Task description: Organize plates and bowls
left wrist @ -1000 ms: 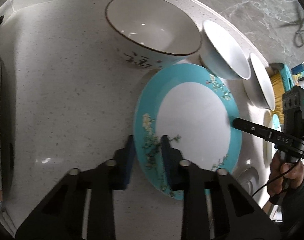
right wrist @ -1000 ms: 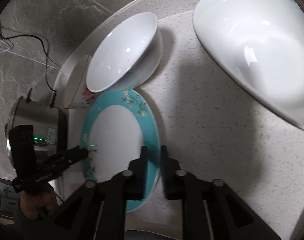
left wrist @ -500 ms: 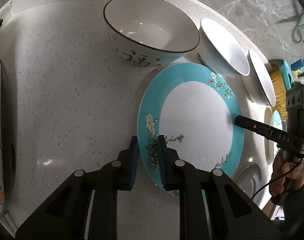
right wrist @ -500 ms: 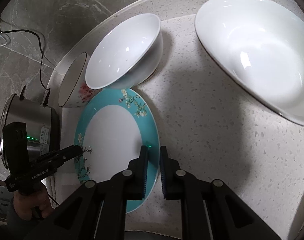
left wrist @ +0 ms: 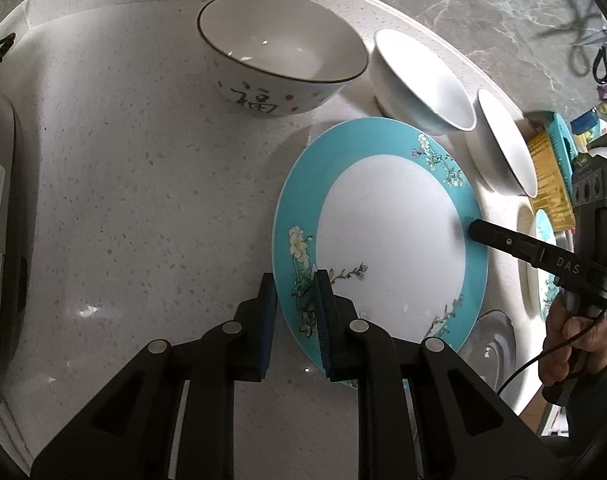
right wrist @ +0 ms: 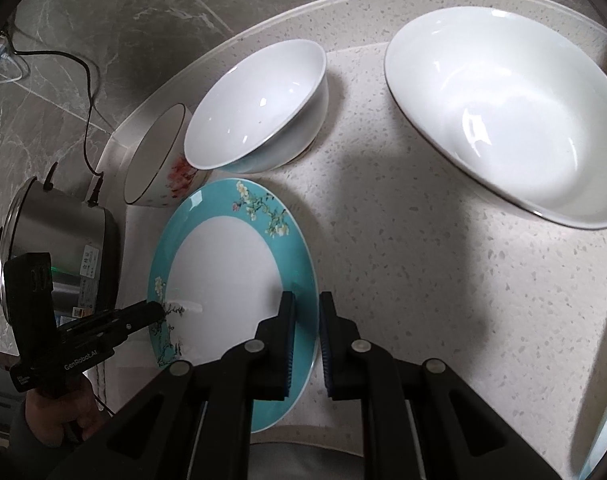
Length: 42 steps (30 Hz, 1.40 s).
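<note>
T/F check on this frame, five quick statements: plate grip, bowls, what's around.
1. Both grippers grip the rim of the teal plate, on opposite sides. True: left gripper and right gripper each straddle its rim.
2. The plate holds food. False: its white centre is bare.
3. The bowl with the black character stands upright. True.
4. The plain white bowl is stacked inside the big white bowl. False: they sit apart on the counter.
5. A steel pot stands on the side of the left gripper. True.
</note>
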Available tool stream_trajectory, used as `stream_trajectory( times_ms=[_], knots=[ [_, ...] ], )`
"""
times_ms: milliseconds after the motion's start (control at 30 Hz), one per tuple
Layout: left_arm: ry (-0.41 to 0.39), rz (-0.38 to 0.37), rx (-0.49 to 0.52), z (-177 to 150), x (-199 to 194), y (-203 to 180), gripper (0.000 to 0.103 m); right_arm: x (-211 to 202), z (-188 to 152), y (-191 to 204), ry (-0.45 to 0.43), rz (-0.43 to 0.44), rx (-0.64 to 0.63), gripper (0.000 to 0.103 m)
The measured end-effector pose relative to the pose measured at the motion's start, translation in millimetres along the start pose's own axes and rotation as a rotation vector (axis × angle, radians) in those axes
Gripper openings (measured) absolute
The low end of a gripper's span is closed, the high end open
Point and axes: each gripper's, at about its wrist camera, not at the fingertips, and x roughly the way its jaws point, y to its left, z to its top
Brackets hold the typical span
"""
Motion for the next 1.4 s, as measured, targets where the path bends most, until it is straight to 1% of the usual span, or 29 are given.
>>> stream_trajectory(
  times_ms=[167, 367, 467, 600, 733, 833, 967, 1033, 1233, 1300, 1400],
  knots=[
    [-0.022, -0.003, 0.028, -5, -20, -13, 0.016, -16, -5, 1, -0.02, 0.001, 0.006, 0.014],
    [-0.041, -0.022, 0.069, -20, -44, -39, 0.016, -51, -20, 2, -0.061, -0.004, 0.011, 0.014],
    [-0.041, -0.033, 0.088, -34, -54, -56, 0.016, -73, -34, 0, -0.081, -0.014, 0.016, 0.014],
    [-0.029, -0.045, 0.109, -53, -57, -77, 0.016, -92, -54, -7, -0.092, -0.029, 0.026, 0.014],
    [0.001, -0.05, 0.133, -82, -55, -95, 0.016, -107, -82, -20, -0.093, -0.055, 0.041, 0.014],
    [0.02, -0.05, 0.141, -98, -51, -105, 0.016, -112, -100, -32, -0.087, -0.061, 0.062, 0.014],
    [0.034, -0.028, 0.17, -118, -44, -119, 0.016, -112, -121, -47, -0.068, -0.062, 0.09, 0.014],
    [0.043, -0.026, 0.168, -129, -41, -121, 0.016, -113, -131, -53, -0.061, -0.065, 0.094, 0.014],
    [0.051, -0.014, 0.172, -150, -33, -127, 0.016, -111, -152, -62, -0.046, -0.066, 0.094, 0.014],
    [0.05, -0.007, 0.175, -162, -32, -127, 0.016, -111, -157, -64, -0.043, -0.067, 0.091, 0.014],
    [0.048, -0.002, 0.175, -168, -31, -127, 0.016, -109, -163, -64, -0.042, -0.071, 0.081, 0.014]
  ],
)
